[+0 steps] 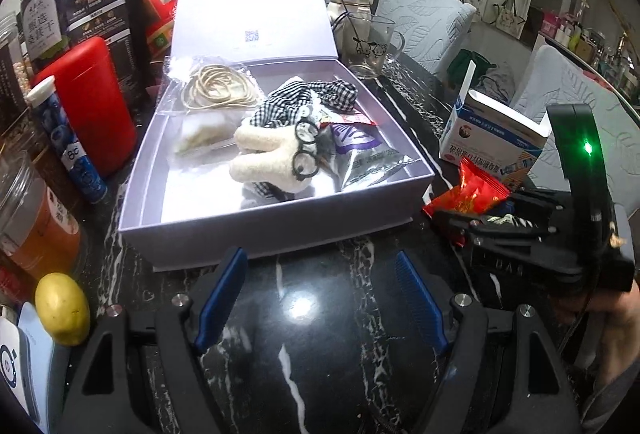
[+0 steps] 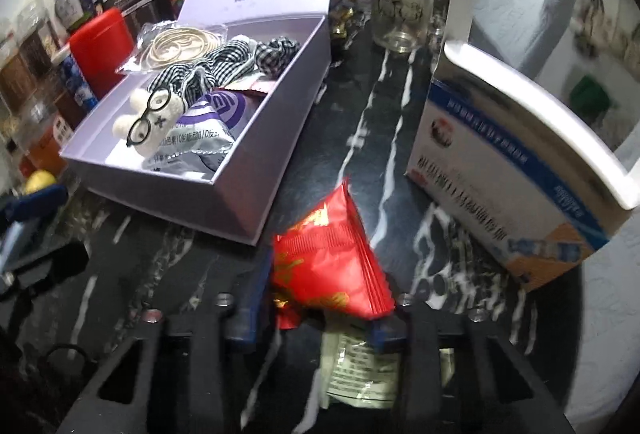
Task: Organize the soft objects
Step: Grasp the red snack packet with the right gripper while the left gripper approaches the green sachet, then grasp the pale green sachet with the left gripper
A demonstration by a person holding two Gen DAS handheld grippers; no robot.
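Far left, a glossy red canister (image 1: 94,106) stands beside a smooth yellow lemon (image 1: 62,308) on the black, white-veined marble counter (image 1: 320,334). The left hand-held gripper (image 1: 320,298) hovers released over bare stone, its ribbed blue pads (image 1: 222,298) spread wide. Ahead, the lavender cardboard box (image 1: 276,230) lies open, holding looped cream rubber bands (image 1: 220,86), checked gingham cloth (image 1: 288,102), a fuzzy white plush toy (image 1: 268,154) wearing black wire glasses, and a crinkled silver-purple packet (image 1: 360,154). Further right, the right hand-held gripper (image 2: 320,314) is clenched on a shiny red foil packet (image 2: 324,258), just outside the box. A stiff blue-and-white carton (image 2: 512,190) stands rightmost.
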